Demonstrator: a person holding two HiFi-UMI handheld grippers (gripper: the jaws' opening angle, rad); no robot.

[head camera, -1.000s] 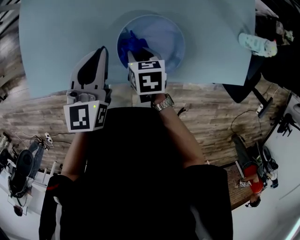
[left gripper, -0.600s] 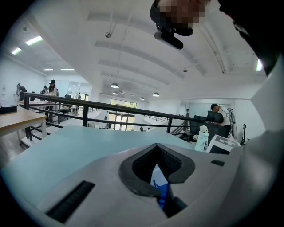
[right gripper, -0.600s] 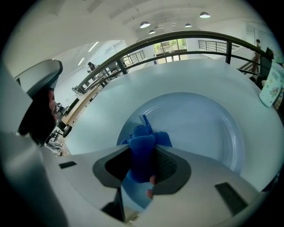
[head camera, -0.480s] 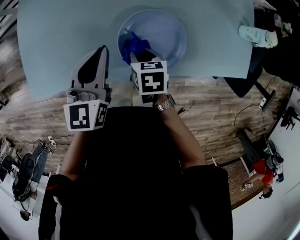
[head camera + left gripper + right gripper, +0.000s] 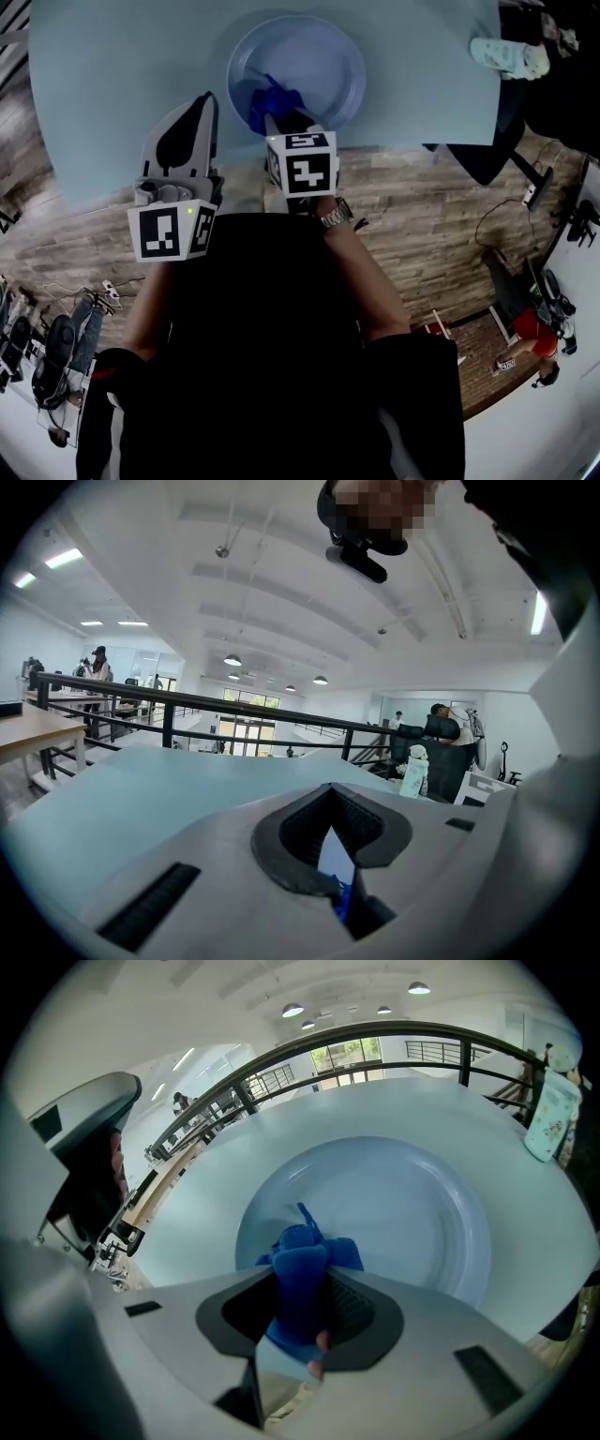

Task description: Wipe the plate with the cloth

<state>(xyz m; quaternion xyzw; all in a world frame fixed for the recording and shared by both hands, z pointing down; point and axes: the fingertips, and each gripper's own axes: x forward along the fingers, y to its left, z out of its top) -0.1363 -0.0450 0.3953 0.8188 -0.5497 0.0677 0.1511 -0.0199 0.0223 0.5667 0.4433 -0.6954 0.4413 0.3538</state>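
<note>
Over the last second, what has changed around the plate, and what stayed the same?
The right tongs, shut on the blue cloth, drew back toward the person, dragging the cloth over the left side of the plate toward its near rim. Nothing was picked up or let go. The left tongs stayed shut and empty left of the plate; the plate kept its place.

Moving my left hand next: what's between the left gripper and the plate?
Only bare table, between left gripper and plate, in the head view.
</note>
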